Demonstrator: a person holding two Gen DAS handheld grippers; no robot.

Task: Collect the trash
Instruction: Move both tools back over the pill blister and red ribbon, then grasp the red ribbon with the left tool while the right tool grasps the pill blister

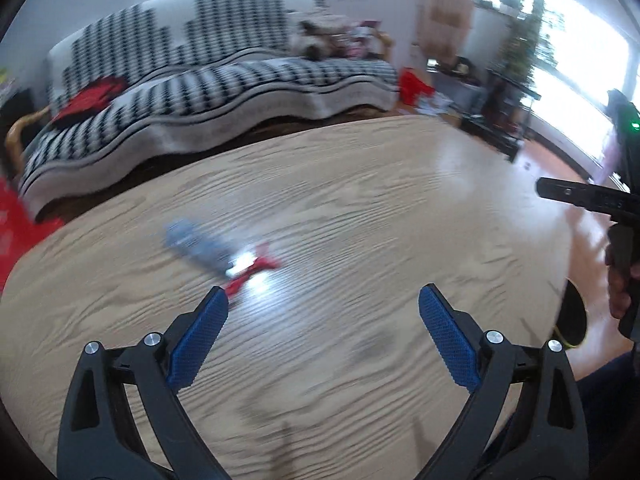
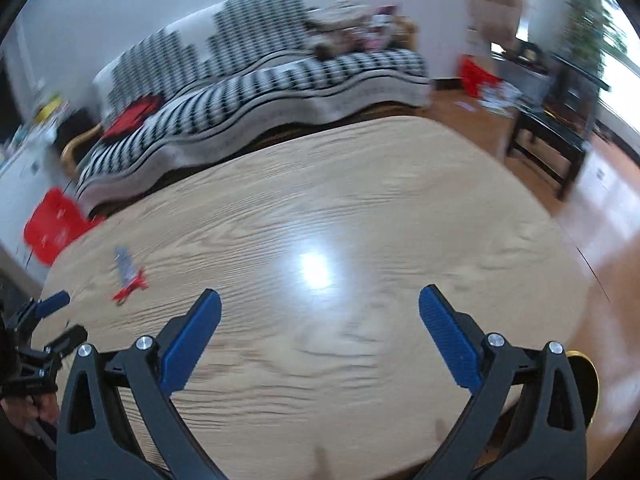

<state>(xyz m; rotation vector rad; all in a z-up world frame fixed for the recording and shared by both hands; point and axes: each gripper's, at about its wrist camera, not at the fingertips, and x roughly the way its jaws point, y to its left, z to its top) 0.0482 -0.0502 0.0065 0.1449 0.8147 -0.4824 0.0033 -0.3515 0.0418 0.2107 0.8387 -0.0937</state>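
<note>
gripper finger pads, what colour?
Blue, textured, on black arms; the left gripper pads show it best in the left wrist view.

Both grippers, left gripper (image 1: 323, 298) and right gripper (image 2: 320, 298), have black frames (silver screws) and blue textured pads.

No text, label, brand or number can be read in either view; the wrapper (image 1: 218, 250) on the table (image 1: 360, 184) is too blurred.

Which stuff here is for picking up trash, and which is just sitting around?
For the job:
- wrapper, blue and red, on the table
- left claw, open
- right claw, open

Just lying about:
- striped sofa
- red cushion
- plants
</note>
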